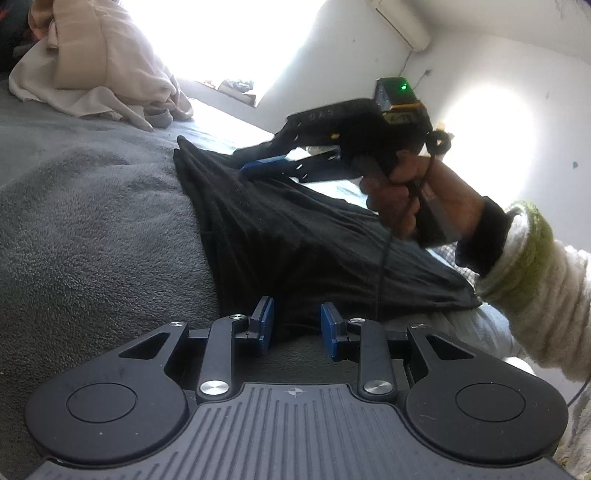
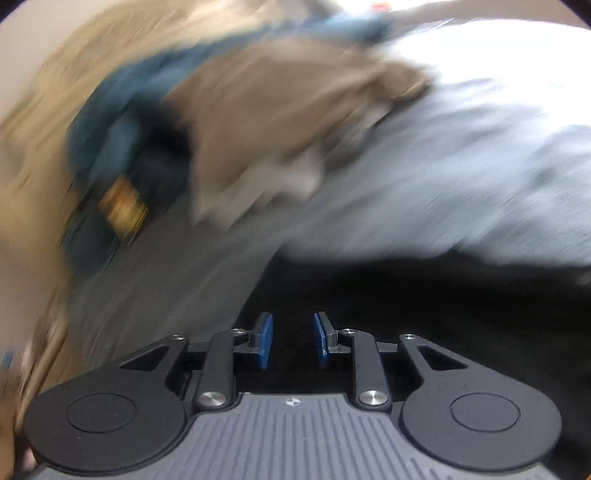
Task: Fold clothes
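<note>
A black garment (image 1: 295, 229) lies creased on a grey fleece blanket (image 1: 92, 221). At its near edge my left gripper (image 1: 297, 325) is shut on it, black cloth filling the gap between the blue pads. My right gripper (image 1: 242, 160), held by a hand (image 1: 402, 199) in a cream sleeve (image 1: 535, 266), grips the far edge. Folds in the cloth run taut between the two grippers. The right wrist view is motion-blurred: the right gripper (image 2: 293, 339) has the black garment (image 2: 406, 295) between and under its pads.
A heap of beige clothes (image 1: 99, 74) sits at the back left of the bed. The blurred right wrist view shows beige cloth (image 2: 277, 122) and a blue garment (image 2: 110, 140) beyond the black one. A white wall with an air conditioner (image 1: 402, 26) stands behind.
</note>
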The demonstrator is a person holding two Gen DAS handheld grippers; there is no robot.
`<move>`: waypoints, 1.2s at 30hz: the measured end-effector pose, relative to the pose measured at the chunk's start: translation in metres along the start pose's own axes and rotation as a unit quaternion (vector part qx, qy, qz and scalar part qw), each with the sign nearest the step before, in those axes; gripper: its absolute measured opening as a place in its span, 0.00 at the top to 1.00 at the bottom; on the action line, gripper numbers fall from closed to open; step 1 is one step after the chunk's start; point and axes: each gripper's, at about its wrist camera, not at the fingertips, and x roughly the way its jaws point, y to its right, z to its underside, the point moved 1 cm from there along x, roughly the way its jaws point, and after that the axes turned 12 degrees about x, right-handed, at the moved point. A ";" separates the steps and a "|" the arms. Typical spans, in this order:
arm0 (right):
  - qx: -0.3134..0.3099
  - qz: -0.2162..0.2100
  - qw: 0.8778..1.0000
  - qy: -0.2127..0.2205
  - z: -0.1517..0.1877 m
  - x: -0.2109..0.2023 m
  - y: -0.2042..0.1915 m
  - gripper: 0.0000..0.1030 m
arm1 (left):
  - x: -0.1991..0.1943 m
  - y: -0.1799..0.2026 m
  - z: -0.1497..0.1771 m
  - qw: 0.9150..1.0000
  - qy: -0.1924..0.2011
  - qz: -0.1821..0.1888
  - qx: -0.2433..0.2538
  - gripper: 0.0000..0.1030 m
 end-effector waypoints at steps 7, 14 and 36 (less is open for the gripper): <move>0.086 0.048 0.989 0.109 -0.053 0.015 0.036 0.73 | 0.000 0.002 -0.001 1.000 -0.002 -0.004 0.003 0.72; 0.024 0.026 0.996 0.085 -0.019 -0.069 0.051 0.63 | 0.000 -0.001 0.000 1.000 0.004 0.001 -0.003 0.72; 0.079 0.126 0.984 0.101 0.005 -0.136 0.149 0.77 | 0.002 0.002 -0.002 1.000 0.000 -0.014 0.004 0.72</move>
